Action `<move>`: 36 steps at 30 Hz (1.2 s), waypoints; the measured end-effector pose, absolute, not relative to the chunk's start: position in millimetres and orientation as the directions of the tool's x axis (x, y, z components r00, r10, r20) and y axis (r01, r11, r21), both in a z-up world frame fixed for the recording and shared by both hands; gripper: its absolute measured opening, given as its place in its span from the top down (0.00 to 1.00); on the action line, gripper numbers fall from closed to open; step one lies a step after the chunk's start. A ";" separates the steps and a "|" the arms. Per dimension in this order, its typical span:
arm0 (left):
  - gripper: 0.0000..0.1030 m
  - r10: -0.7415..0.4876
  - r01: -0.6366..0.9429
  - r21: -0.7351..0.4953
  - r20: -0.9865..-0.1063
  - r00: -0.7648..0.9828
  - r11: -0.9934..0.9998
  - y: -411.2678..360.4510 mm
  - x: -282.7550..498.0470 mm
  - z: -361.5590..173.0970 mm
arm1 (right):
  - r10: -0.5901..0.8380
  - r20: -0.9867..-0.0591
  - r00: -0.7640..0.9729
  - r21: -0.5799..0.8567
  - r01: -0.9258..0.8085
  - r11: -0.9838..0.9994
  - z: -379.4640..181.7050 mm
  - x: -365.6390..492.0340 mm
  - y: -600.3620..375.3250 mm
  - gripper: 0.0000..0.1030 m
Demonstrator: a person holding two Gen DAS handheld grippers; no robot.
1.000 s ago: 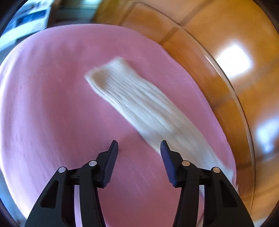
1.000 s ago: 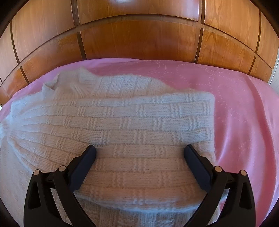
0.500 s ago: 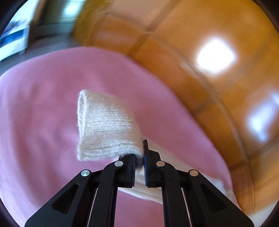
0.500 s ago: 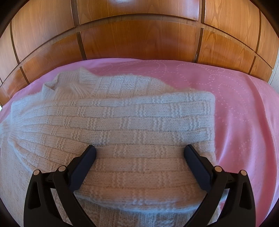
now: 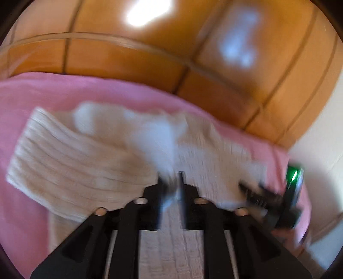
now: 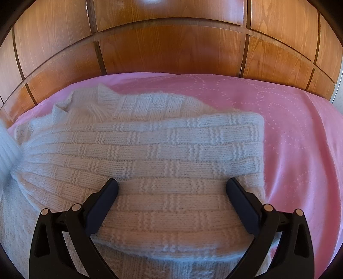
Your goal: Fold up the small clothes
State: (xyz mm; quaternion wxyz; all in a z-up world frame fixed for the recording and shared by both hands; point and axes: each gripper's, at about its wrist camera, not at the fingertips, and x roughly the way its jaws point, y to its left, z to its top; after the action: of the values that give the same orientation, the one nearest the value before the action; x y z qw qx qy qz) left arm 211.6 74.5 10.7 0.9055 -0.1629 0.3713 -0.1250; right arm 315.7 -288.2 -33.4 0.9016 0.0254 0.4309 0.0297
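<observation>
White knit sweater (image 6: 150, 154) under spread right tongs (image 6: 171, 186), pink bedspread (image 6: 300, 139)

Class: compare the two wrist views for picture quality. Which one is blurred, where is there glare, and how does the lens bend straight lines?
Left wrist view: motion-smeared throughout, the white knitted sweater streaked, bright glare patches on the wooden panelling. Right wrist view: sharp, stitches on the sweater crisp, only faint glare at top; fisheye bows the panel seams and darkens the corners.
</observation>
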 end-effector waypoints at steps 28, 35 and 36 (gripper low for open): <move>0.36 -0.172 -0.036 -0.285 -0.670 0.722 0.958 109.6 126.0 -45.9 | 0.428 -0.760 0.490 0.226 -0.417 0.880 9.6 278.2 -122.7 0.93; 0.36 -0.175 -0.034 -0.288 -0.668 0.723 0.957 110.1 125.3 -48.1 | 0.414 -0.594 0.689 0.165 -0.400 0.902 107.6 264.4 -169.6 0.93; 0.36 -0.174 -0.034 -0.286 -0.668 0.723 0.957 109.8 125.7 -48.2 | 0.401 -0.577 0.711 0.162 -0.382 0.910 115.7 265.5 -179.4 0.93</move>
State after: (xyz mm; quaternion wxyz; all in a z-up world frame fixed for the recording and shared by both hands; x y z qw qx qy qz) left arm 125.7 109.8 -48.2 0.9175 -0.1408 0.3700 -0.0380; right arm 265.5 -179.4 115.7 0.9249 0.0151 0.3154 0.2119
